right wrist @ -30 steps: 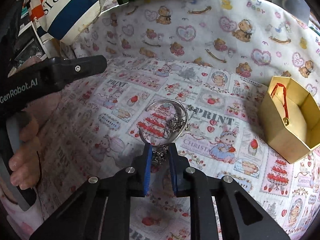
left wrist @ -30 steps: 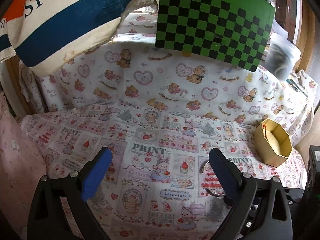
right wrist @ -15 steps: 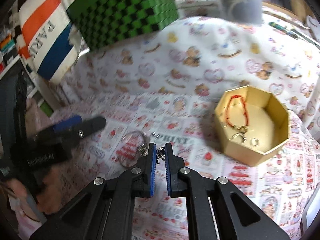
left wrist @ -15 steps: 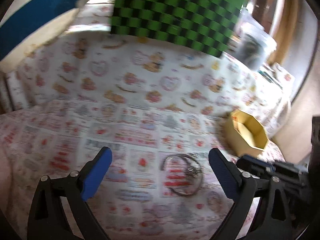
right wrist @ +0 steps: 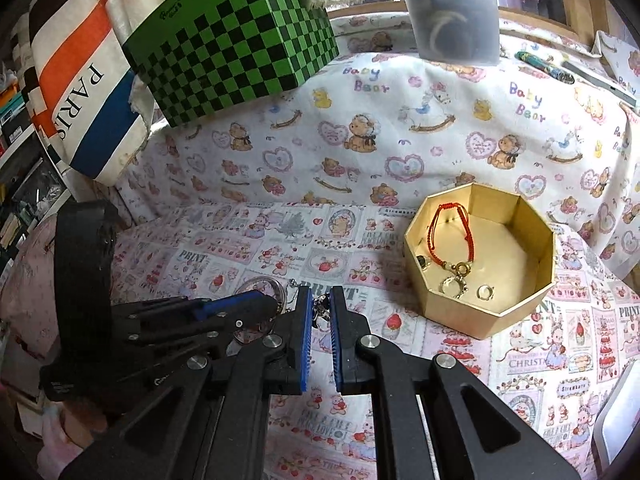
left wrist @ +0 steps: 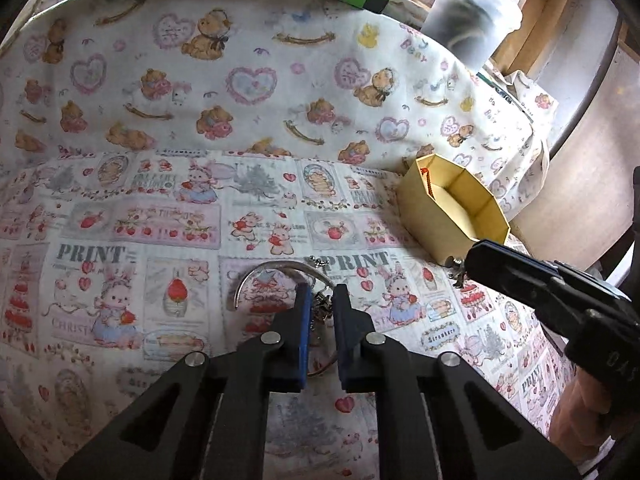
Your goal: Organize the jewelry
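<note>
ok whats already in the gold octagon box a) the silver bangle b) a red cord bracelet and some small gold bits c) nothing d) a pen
b: the right wrist view shows the red cord bracelet and small gold pieces inside the gold octagon box.

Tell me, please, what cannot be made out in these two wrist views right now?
- Near arc of the silver bangle: left wrist view, hidden behind the left gripper; in the right view, mostly hidden by it too.
- Charm piece in the right gripper: too small to identify.
- Floor of the gold box: left view, hidden by its near wall.
- Frosted container: contents blurred.
</note>
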